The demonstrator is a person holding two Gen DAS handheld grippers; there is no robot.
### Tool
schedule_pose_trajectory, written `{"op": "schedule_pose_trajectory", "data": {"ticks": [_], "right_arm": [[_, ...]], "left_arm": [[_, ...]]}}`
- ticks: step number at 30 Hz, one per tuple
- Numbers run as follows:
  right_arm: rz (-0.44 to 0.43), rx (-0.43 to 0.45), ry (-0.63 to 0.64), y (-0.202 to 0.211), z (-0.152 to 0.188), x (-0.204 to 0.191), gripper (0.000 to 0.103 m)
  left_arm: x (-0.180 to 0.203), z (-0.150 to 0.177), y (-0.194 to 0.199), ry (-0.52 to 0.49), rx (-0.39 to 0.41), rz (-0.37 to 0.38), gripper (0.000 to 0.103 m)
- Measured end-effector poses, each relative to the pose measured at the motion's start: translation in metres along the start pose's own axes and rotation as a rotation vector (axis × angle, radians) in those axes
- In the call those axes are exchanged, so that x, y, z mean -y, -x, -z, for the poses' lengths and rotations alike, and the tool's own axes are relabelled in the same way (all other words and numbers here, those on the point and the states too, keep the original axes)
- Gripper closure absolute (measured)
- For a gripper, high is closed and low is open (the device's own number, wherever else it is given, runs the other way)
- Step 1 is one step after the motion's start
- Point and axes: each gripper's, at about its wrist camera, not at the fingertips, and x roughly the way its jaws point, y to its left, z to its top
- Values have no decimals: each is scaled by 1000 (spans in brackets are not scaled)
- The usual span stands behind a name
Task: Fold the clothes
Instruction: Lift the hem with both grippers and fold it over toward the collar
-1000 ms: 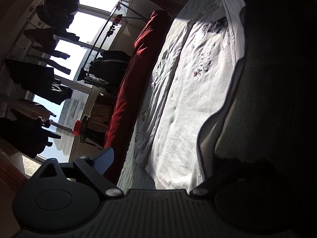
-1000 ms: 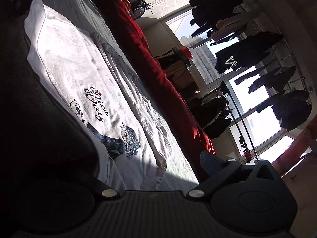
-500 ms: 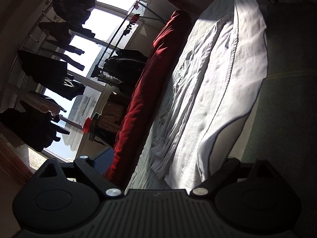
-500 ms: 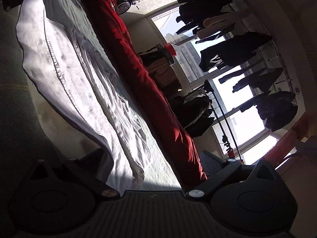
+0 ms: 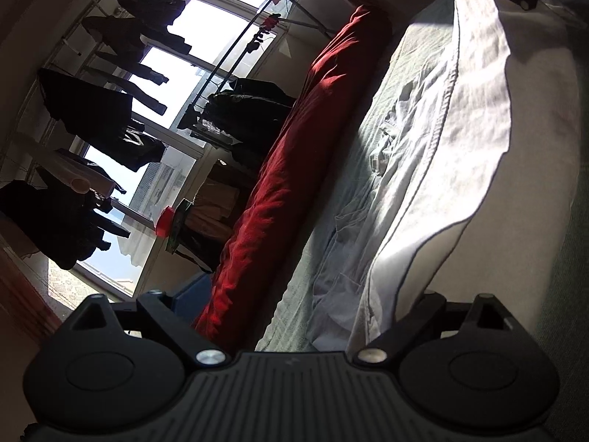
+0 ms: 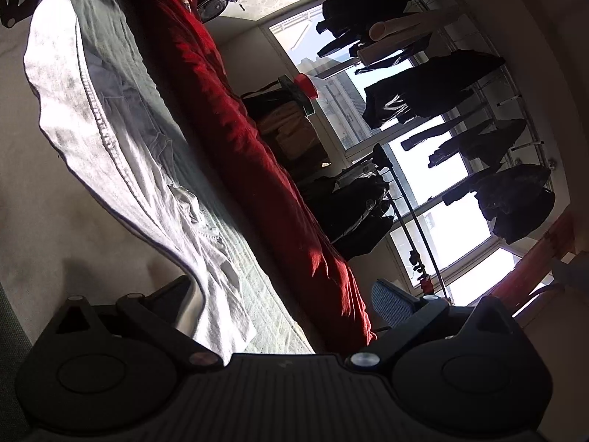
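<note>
Both grippers sit low at 6 o'clock in their own views, tilted so the room appears sideways. Left gripper (image 5: 294, 294) has its fingers spread wide: one blue-padded finger (image 5: 191, 293) stands clear at 7 o'clock, the other (image 5: 427, 304) is at 5 o'clock, where the white shirt (image 5: 452, 147) hangs just in front of it. Whether that finger touches the cloth I cannot tell. Right gripper (image 6: 291, 294) is likewise wide, with one blue-padded finger (image 6: 392, 300) free at 5 o'clock and the other (image 6: 173, 294) at 7 o'clock, half behind the same shirt's (image 6: 110, 136) edge; contact there is unclear too.

From the left wrist, the shirt runs from 6 o'clock up to 1 o'clock, its dark-piped hem curling over a shaded fold, sunlit along the stitched seam. It lies on a pale green bedcover (image 5: 353, 199), rumpled along its 9 o'clock side. From the right wrist it stretches from 6 o'clock to 10 o'clock on that same cover (image 6: 235, 250).

A long red blanket (image 5: 287, 184) lies beside the cover, toward the window (image 5: 221, 18). Dark garments (image 6: 430, 92) hang against the bright panes, and a red cap (image 5: 164, 221) rests near the sill.
</note>
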Motion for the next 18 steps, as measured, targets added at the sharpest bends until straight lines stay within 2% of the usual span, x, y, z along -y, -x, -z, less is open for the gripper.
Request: {"op": "schedule_pose_trajectory", "data": {"ticks": [9,18], "right_arm": [[3,-49,-13,-72,-11,4,0],[-68,-125,-88,-125,-11,3,0]], "left_arm": [[-6,-5,-61,20,-31,-1,9],[-1,4,-105,98,-100,85,9]]}}
